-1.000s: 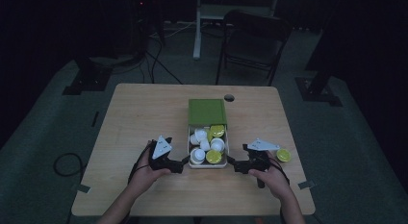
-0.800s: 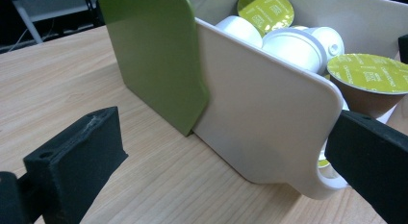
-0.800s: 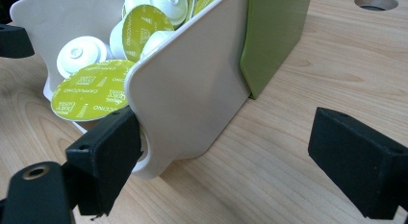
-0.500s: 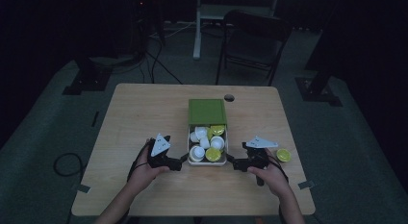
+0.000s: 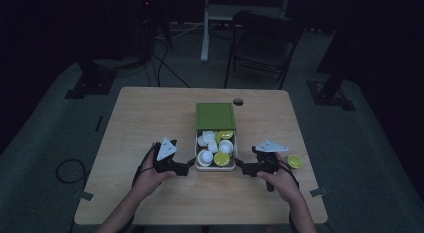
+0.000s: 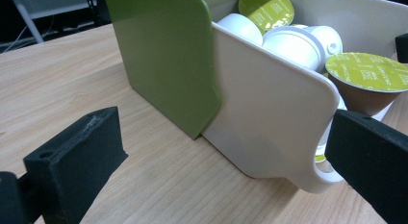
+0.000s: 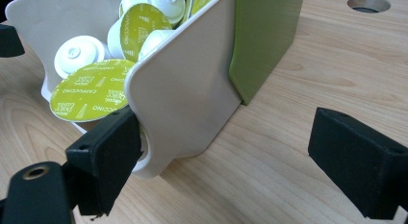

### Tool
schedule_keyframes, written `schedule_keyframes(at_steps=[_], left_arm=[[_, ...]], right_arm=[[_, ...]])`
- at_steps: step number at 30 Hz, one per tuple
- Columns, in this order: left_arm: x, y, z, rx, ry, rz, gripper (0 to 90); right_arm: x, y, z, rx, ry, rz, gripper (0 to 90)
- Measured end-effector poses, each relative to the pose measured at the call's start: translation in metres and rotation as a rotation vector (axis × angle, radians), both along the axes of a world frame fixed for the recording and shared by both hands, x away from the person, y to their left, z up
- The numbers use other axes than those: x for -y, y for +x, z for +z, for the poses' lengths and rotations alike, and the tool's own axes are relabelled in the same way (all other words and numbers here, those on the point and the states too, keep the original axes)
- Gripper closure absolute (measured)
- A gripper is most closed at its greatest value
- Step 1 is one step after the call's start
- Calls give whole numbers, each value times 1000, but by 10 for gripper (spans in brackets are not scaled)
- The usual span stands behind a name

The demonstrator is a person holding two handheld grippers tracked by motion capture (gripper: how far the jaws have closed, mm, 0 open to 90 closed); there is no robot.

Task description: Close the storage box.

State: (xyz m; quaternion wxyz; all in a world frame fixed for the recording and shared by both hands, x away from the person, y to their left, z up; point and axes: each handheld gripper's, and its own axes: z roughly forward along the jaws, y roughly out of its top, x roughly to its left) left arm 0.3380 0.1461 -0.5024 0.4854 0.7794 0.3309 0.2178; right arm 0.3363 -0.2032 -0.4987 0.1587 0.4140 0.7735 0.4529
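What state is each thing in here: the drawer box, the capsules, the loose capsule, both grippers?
White plastic drawer: pulled out of green sleeve.
Coffee capsules: heaped in the drawer.
Lone green-lidded capsule: on the wooden table, lid up.
Left gripper: open.
Right gripper: open.

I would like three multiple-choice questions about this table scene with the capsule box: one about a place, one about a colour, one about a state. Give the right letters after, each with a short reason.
1. Where does the loose capsule lie?
A. beside the right gripper
B. beside the left gripper
C. on top of the green sleeve

2. What colour is the drawer that holds the capsules?
A. black
B. off-white
C. red

3. How do the left gripper's jaws stand?
A. open
B. shut on a capsule
C. shut on the table edge

Answers: 1 A, the high view shows it on the table at the right gripper's outer side. 2 B, its wall looks pale cream. 3 A, a wide gap lies between them.
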Motion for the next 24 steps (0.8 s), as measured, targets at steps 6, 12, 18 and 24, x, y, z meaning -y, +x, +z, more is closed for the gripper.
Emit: schedule_keyframes(at_steps=[6,12,18,24], left_arm=[[-8,6,2,6,-16,39,3],[-6,5,4,-9,-11,9,3],[4,-2,3,-1,10,-39,3],[5,2,0,-1,7,-27,3]], right_arm=[[1,5,1,-2,-4,-20,112],[2,6,1,-2,-4,-24,112],[1,6,0,-5,-14,-22,113],[1,6,-1,-7,-14,-25,112]])
